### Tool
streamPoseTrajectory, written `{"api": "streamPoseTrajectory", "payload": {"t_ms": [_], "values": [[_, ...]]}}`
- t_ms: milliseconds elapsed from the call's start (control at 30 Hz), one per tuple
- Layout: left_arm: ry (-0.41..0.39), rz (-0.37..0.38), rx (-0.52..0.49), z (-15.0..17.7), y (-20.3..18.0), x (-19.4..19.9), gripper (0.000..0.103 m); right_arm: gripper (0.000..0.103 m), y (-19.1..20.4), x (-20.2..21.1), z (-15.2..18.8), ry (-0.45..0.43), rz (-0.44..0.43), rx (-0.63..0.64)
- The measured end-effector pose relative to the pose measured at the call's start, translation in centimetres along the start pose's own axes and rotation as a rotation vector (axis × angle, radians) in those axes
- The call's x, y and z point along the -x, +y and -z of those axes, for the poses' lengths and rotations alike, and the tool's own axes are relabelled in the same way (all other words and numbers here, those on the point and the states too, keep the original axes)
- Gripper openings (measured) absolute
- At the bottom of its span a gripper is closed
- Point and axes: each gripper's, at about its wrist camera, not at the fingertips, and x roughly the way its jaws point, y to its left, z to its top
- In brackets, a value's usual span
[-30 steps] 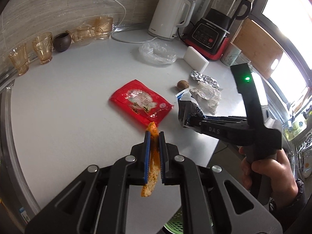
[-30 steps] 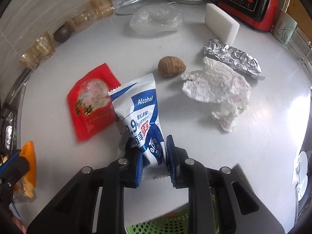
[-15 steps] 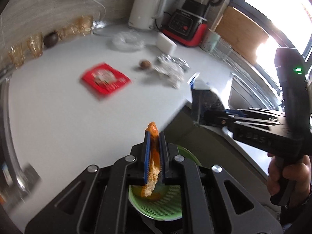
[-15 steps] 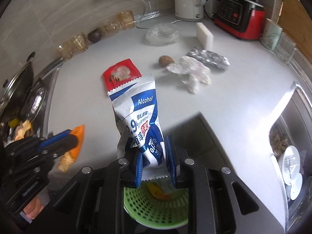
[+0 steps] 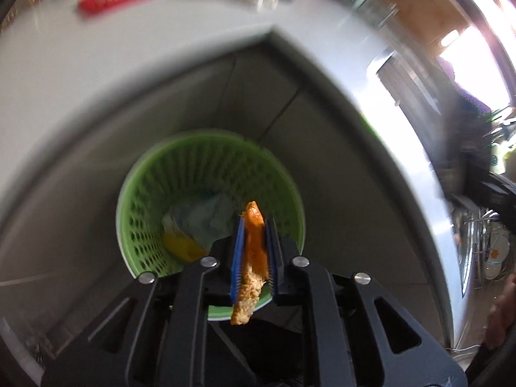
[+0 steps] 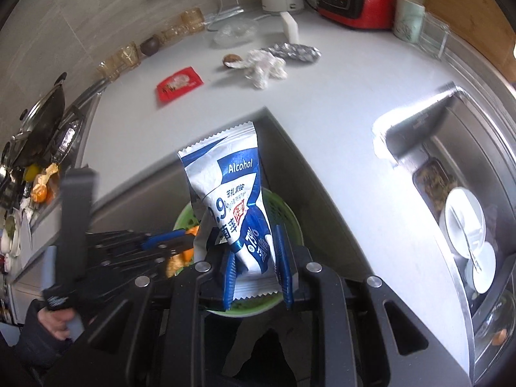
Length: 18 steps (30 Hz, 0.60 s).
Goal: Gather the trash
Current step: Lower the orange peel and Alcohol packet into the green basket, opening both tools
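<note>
Risk, largest first. Bench [image 6: 322, 103] edge close above green basket [image 5: 135, 200]: release too near the rim may drop trash on the floor or against the cabinet. Wipe packet [image 6: 232, 200], tall and floppy, clamped low in right claw [image 6: 256, 274] above the basket: may catch on the rim or on a finger and hang. Orange peel [image 5: 253, 254], pinched in left claw [image 5: 253, 258] over the basket, ragged end hanging below the pads: may stick to the ribbed pads on opening. Both claws crowded over one opening: collision possible.

Changes against the view half a second back: both claws lower and nearer the basket; bench farther off; left view more blurred. Red wrapper [image 6: 179, 84], foil [image 6: 295, 53] and crumpled tissue [image 6: 266, 67] unmoved on the bench.
</note>
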Motion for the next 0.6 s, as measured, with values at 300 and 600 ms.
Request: {"api": "streamPoseTrajectory", "payload": {"t_ms": [300,600], "values": [[0.002,-0.064,0.065,1.4,0.2,-2.2,0.053,0.024,-1.6,-0.5,1.7,0.039,0.005,0.016],[-0.134,-0.201,0.100,1.5,-0.2,4.3,0.076,0.024,-0.8,-0.5,1.2,0.022,-0.044,0.082]]}}
